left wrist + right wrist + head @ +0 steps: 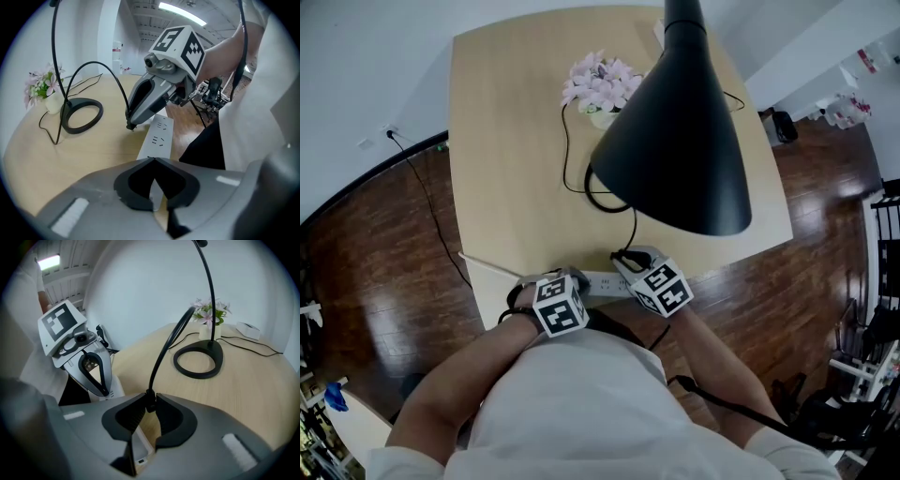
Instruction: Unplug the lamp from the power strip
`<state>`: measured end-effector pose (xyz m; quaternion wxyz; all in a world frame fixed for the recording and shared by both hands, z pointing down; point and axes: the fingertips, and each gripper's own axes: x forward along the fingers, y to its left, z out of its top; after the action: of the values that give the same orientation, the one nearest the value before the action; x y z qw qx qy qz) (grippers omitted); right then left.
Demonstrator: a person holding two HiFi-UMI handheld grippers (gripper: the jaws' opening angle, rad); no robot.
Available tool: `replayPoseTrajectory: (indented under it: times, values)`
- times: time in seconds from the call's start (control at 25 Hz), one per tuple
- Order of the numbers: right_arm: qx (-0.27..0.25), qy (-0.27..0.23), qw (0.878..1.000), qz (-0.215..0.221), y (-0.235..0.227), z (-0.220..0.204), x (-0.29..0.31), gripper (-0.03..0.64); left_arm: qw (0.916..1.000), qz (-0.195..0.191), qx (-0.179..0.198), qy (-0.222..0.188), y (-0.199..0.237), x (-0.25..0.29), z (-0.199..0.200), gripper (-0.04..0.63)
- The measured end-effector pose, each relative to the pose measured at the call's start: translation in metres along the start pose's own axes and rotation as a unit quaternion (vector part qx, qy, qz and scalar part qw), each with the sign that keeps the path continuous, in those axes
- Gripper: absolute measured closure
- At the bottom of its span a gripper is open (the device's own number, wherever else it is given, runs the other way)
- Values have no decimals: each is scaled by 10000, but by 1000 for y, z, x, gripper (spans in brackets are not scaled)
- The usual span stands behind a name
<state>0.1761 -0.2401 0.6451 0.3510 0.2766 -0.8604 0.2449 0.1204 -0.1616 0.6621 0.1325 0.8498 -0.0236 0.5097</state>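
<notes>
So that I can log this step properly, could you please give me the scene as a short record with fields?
table: light wood, holds everything below
lamp: black, wide shade, ring base
flowers: pink, near the lamp's base
power strip: white, at the table's near edge
left hand-held gripper: jaws together, tips down at the power strip
right hand-held gripper: shut on the lamp plug, right over the strip
plug state: seated or already out, cannot tell
</notes>
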Motion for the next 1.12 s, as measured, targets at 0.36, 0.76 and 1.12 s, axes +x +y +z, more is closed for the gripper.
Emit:
replayPoseTrajectory:
  times: [0.36, 0.76, 1.12]
  values:
    - [401, -28, 9991, -93, -20, -2, 8, 537, 9998, -109, -128, -52, 1, -3, 2, 592]
    - [1112, -286, 9923, -466, -42, -10, 0, 500, 9997, -163, -178, -63, 1, -4, 2, 592]
    - [1243, -456, 9885, -728, -45, -15, -17, 500, 9997, -143, -148, -89, 0, -4, 0, 591]
